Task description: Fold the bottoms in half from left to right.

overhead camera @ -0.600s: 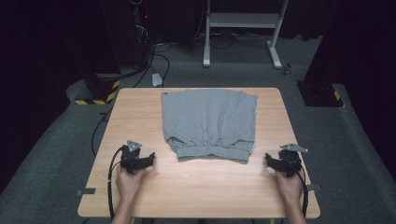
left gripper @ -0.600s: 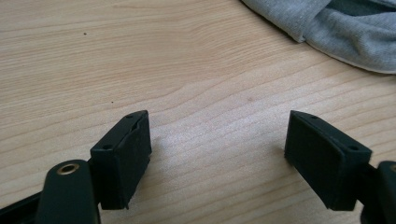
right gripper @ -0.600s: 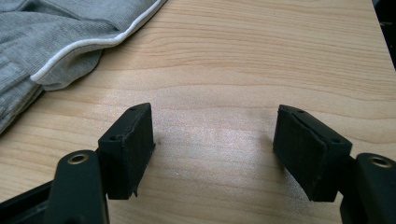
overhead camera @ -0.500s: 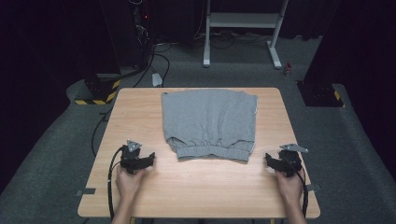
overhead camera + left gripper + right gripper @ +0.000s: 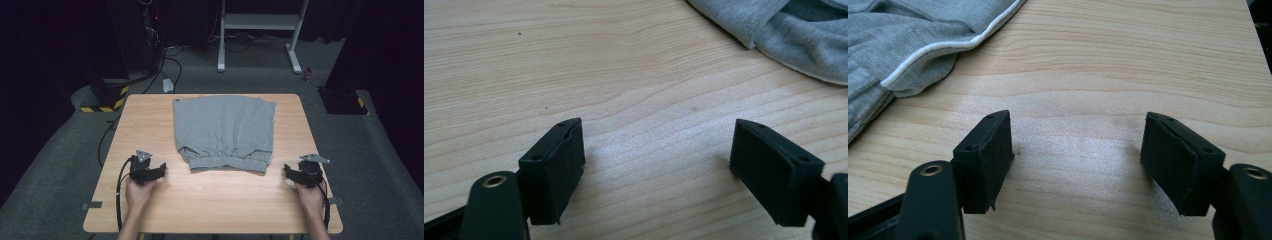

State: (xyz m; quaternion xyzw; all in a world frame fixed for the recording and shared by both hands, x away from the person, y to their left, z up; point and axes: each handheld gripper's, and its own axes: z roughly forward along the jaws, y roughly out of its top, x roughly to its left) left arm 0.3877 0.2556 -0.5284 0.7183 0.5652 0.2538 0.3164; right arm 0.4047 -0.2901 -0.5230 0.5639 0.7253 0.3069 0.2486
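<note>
Shorts (image 5: 225, 131) of grey fabric lie flat on the far half of the wooden table (image 5: 215, 200) in the high view, with the elastic waistband on the edge nearest you. Your left gripper (image 5: 161, 170) sits on the bare wood just beside the waistband's left corner, apart from the cloth, and its tips point toward the shorts. Your right gripper (image 5: 288, 171) rests at the mirrored spot, just off the waistband's right corner, and it too is clear of the fabric. Your hands grip both tools from the near edge, with a cable trailing back from each.

In the left gripper view, your left gripper (image 5: 658, 150) has its jaws spread wide apart with only bare wood grain between them. The shorts (image 5: 794, 35) lie ahead and off to the upper right of that picture, near the tool but not touching either jaw.

In the right gripper view, your right gripper (image 5: 1077, 145) likewise stands wide apart over the table (image 5: 1128, 60), and nothing is caught between the pads. The shorts (image 5: 903, 40) fill the upper left corner there, showing a white-piped hem and a folded edge. That cloth lies ahead and to the left of the left jaw, close by yet separate from it.
</note>
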